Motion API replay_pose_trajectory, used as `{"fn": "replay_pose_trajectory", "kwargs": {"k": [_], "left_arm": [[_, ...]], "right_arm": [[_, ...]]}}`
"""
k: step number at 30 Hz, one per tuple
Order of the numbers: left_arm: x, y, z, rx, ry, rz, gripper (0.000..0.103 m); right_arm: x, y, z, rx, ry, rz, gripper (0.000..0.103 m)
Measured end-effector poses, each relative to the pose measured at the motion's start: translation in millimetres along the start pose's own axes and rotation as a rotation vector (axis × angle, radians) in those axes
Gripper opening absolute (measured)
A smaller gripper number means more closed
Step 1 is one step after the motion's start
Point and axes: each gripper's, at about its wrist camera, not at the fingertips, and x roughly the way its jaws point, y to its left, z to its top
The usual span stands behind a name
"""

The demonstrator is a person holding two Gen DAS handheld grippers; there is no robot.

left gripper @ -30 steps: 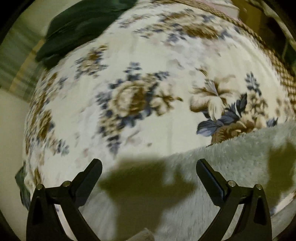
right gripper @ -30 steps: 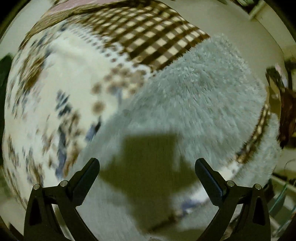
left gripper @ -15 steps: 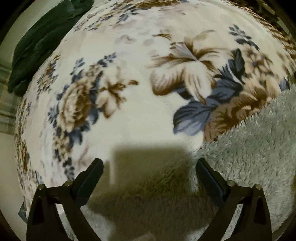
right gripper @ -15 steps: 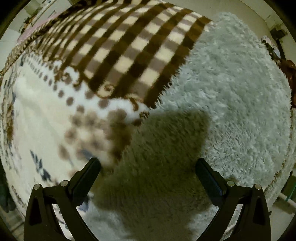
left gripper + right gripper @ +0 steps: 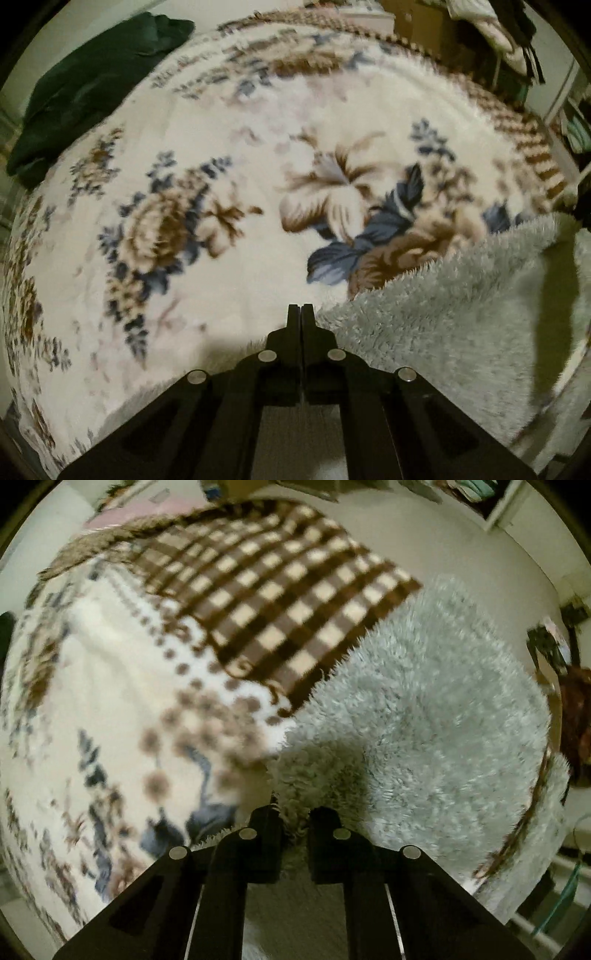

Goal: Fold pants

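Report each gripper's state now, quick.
Left gripper: shut at the edge of the fluffy grey pants; whether it pinches fabric cannot be told.
Right gripper: shut on the pants.

Pale grey-green fluffy pants (image 5: 436,709), cream floral blanket (image 5: 236,206) with brown checked border (image 5: 280,602)

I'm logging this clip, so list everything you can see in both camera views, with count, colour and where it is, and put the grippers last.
Fluffy pants: one, pale grey-blue, lying on the blanket, lower right in both views.
Floral blanket: one, cream with brown and blue flowers and a brown checked border, spread under the pants.
Dark green garment: one, bunched at the blanket's far left edge.
Room clutter: blurred shelves and items along the edges; too unclear to name.
Left gripper: black, jaws fully together at the pants' edge; whether fabric is caught cannot be told.
Right gripper: black, jaws pinching a tuft of the pants.
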Motion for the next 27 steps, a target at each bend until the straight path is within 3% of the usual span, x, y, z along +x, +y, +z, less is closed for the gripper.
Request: {"fn": "replay_pose_trajectory", "kwargs": {"k": [3, 7, 10, 15, 21, 27], "left_arm": [[-30.8, 0.6, -8.0, -0.042, -0.034, 0.0, 0.0], [-89.3, -13.3, -44.3, -0.09, -0.087, -0.005, 0.0], [-128.6, -19.9, -72.1, -0.119, -0.118, -0.017, 0.0], [-181.4, -44.0, -143.2, -0.15, -0.124, -0.048, 0.0], [-188.0, -90.5, -244.1, -0.207, 0.042, -0.124, 0.0], [-151.4, -135.7, -314.6, -0.208, 0.18, -0.131, 0.0]], "right_arm": [[-24.9, -1.7, -5.4, -0.026, -0.022, 0.044, 0.01], [-69.9, -23.8, -21.6, -0.029, -0.031, 0.106, 0.01], [-126.2, -86.2, -55.8, -0.038, -0.038, 0.152, 0.009], [-166.3, -157.7, -97.2, -0.044, -0.037, 0.211, 0.009], [-168.6, -252.8, -161.8, -0.045, -0.001, 0.209, 0.009], [-120.7, -341.5, -219.0, -0.025, 0.09, 0.138, 0.009]]}}
